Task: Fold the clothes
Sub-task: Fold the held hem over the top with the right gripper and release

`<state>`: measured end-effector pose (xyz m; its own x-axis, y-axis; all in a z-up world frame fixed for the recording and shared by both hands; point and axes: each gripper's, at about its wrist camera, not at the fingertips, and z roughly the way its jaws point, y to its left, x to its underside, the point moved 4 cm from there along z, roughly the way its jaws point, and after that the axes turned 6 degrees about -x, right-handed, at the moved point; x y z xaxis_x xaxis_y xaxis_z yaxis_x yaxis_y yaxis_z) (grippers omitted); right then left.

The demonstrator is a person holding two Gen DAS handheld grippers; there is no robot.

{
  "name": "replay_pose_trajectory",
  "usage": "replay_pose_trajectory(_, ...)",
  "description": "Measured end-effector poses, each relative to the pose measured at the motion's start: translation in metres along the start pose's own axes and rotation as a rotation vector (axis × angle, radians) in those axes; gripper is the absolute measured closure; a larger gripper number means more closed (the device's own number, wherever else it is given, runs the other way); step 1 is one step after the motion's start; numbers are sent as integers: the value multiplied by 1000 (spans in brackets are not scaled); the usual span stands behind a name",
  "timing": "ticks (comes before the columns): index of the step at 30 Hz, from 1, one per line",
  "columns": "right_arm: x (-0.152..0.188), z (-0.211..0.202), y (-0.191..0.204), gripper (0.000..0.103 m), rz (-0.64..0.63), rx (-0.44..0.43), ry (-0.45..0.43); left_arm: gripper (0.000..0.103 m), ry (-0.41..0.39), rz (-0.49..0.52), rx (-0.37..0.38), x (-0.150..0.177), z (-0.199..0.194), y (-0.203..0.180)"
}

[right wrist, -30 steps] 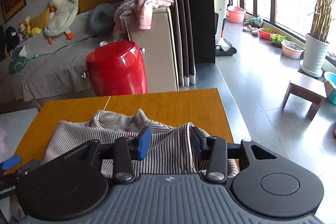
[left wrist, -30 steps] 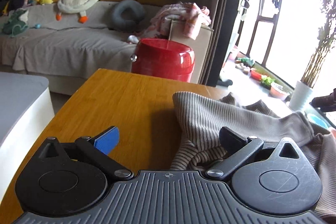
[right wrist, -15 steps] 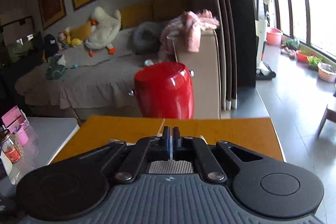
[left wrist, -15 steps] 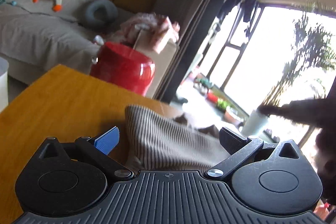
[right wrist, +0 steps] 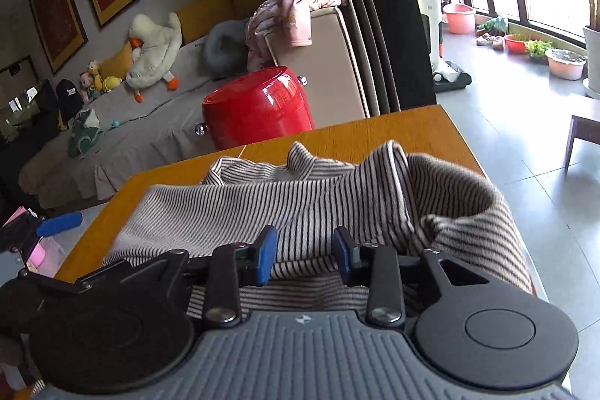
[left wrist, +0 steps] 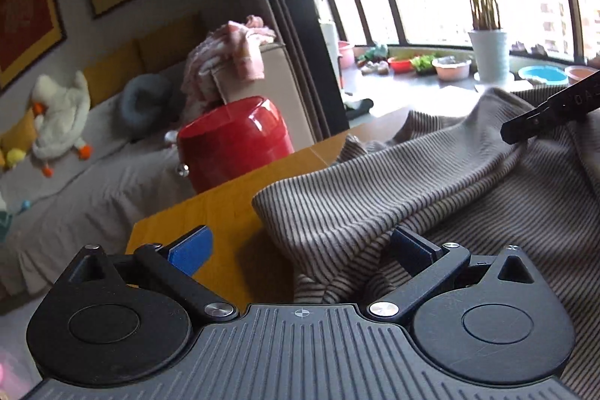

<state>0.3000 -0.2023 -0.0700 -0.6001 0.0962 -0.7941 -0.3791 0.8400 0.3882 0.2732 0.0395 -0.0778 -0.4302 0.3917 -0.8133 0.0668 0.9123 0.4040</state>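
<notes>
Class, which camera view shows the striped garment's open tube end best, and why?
The right wrist view: the striped garment lies across the wooden table, and its open tube end faces the camera. The left wrist view shows only draped folds near its right edge.

- We lose the striped garment [left wrist: 431, 197] at the right and lower edges of the left wrist view, so its full shape is unknown.
- The garment hides much of the tabletop [right wrist: 393, 134].
- The other gripper [left wrist: 543, 117] is cut off at the right edge; we cannot see its jaws.
- Small toys [right wrist: 93, 77] on the sofa are too tiny to identify.
</notes>
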Motion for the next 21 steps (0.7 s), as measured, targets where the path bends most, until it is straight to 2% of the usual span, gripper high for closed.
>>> replay_pose_trajectory(2,0,-7,-2,60,17,-27,-33,0,8,59,-50,4,5,-4)
replay_pose_trajectory(4,0,-9,-7,59,45,-47,-38,0,20,81,-87,8,10,-1)
replay_pose_trajectory(7,0,-7,-10,59,70,-63,-28,0,45,57,-107,14,8,8)
replay_pose_trajectory(14,-2,-10,7,59,-13,-45,-33,0,57,40,-129,27,-10,16)
replay_pose_trajectory(17,-15,-16,11,60,-43,-11,-67,0,50,-32,-100,24,-24,30)
replay_pose_trajectory(19,-26,-8,7,60,-25,23,-52,0,17,-108,-62,15,-36,39)
replay_pose_trajectory(21,-28,11,2,61,-1,55,15,0,-27,-238,14,3,-48,46)
